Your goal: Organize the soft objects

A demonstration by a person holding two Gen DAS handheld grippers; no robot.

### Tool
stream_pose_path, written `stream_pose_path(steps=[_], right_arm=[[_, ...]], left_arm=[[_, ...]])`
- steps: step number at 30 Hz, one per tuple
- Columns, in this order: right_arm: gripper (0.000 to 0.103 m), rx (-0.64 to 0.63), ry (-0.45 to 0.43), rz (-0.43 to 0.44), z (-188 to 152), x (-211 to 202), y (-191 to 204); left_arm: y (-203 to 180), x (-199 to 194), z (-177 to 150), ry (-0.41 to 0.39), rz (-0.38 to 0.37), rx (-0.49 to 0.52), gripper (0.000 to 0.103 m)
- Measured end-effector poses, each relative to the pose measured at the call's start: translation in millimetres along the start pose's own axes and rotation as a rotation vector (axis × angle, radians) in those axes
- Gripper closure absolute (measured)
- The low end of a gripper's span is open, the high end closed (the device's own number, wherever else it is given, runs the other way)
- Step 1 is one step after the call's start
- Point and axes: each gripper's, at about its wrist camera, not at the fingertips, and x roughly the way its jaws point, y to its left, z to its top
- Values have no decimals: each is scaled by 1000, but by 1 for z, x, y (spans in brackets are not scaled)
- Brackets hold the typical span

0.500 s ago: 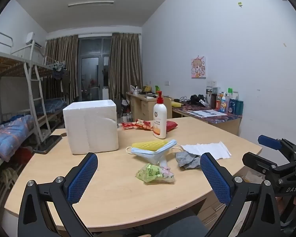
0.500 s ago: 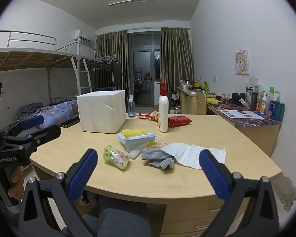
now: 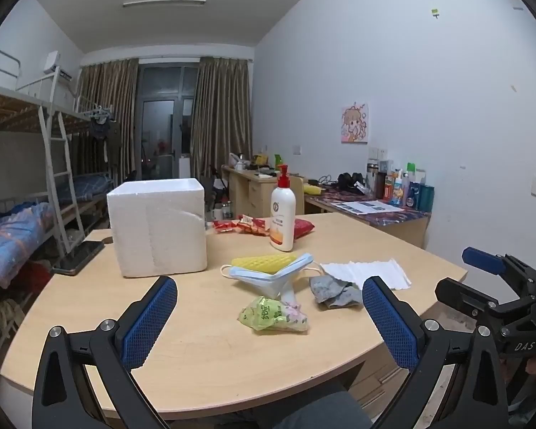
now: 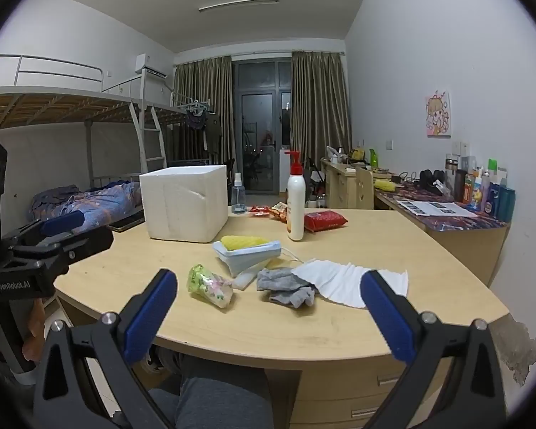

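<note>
On the wooden table (image 3: 196, 350) lie a green tissue packet (image 3: 273, 315) (image 4: 209, 285), a stack of blue face masks (image 3: 271, 275) (image 4: 248, 252) with a yellow sponge (image 3: 264, 262) (image 4: 244, 241) on top, a crumpled grey cloth (image 3: 334, 290) (image 4: 286, 286) and a white paper towel (image 3: 366, 271) (image 4: 343, 279). A white foam box (image 3: 157, 227) (image 4: 185, 202) stands behind them. My left gripper (image 3: 269, 325) is open and empty above the table's near edge. My right gripper (image 4: 268, 316) is open and empty, short of the cloth.
A white pump bottle (image 3: 282, 214) (image 4: 296, 202) and red snack packets (image 4: 323, 220) stand further back. A small spray bottle (image 4: 238, 195) sits behind the box. A phone (image 3: 78, 252) lies at the table's left edge. Desks with bottles line the right wall; a bunk bed stands left.
</note>
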Motion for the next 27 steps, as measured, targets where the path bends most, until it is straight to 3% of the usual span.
stream_pose_path(steps=[27], right_arm=[[0, -6, 2, -2, -2, 2, 0]], left_arm=[[8, 3, -1, 15, -4, -33, 0]])
